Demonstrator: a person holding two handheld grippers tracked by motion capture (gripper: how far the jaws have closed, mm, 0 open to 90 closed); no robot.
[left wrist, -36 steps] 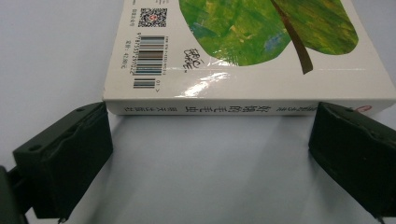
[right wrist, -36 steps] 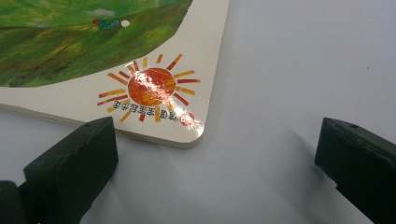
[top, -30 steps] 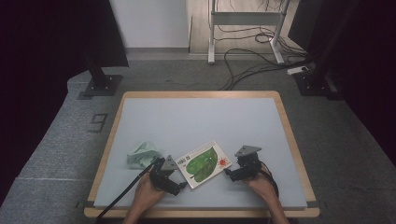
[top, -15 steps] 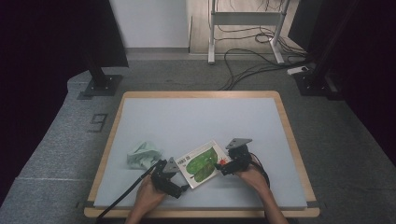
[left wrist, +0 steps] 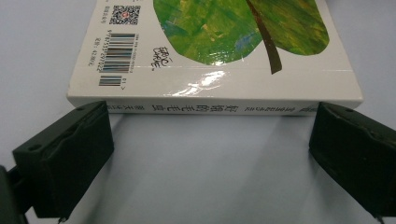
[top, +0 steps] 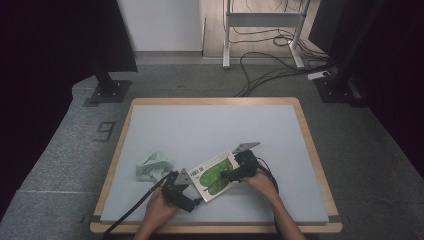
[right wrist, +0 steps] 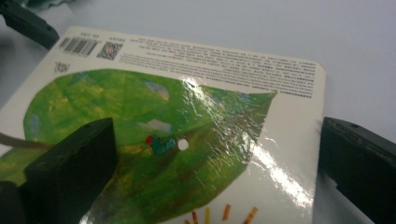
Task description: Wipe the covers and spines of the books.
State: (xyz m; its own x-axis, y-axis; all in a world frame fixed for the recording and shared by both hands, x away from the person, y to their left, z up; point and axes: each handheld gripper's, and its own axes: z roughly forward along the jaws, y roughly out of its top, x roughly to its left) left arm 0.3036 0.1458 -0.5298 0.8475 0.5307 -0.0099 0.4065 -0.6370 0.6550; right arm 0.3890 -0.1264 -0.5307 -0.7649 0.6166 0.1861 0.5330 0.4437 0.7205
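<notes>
Your left tongs [top: 196,199] are spread wide, wider than the spine of the picture book [top: 214,175], which they face from the near side; in the left gripper view both jaws sit at the spine's two ends, and I cannot tell whether they touch it. Your right tongs [top: 226,176] are spread just as wide over the book's leaf-printed cover, gripping nothing. The book lies flat near the front middle of the bench [top: 210,125]. A crumpled pale green cloth [top: 152,166] lies left of it. Beyond the bench, grey carpet [top: 195,80] carries loose cables [top: 270,65].
</notes>
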